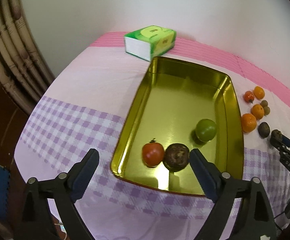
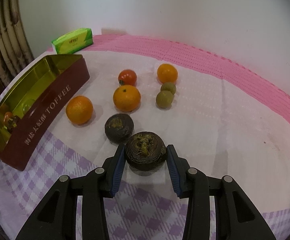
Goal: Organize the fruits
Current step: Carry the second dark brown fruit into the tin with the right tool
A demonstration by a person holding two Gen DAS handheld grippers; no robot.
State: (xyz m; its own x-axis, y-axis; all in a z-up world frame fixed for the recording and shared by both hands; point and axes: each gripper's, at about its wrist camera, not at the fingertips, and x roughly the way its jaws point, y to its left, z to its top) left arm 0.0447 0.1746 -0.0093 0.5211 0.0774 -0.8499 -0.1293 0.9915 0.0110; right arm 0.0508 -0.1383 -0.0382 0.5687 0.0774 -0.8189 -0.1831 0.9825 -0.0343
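While the right gripper (image 2: pixel 146 156) clamps its blue pads on a dark, wrinkled round fruit (image 2: pixel 146 153) resting on the checked cloth, the left gripper (image 1: pixel 142 164) hangs wide and empty above the gold-lined rectangular tin (image 1: pixel 239 140). To do this pickup well, I would lift straight up, clear the neighbouring dark fruit (image 2: pixel 119 129) that sits just beside it, then cross the tin's maroon wall (image 2: pixel 50 110) before lowering.

Only the left wrist view shows the tin's contents plainly: a red tomato (image 1: pixel 153 153) touching a dark fruit (image 1: pixel 177 157), and a green fruit (image 1: pixel 206 130) apart. The right wrist view alone shows the grip and the loose oranges (image 2: pixel 126 98).
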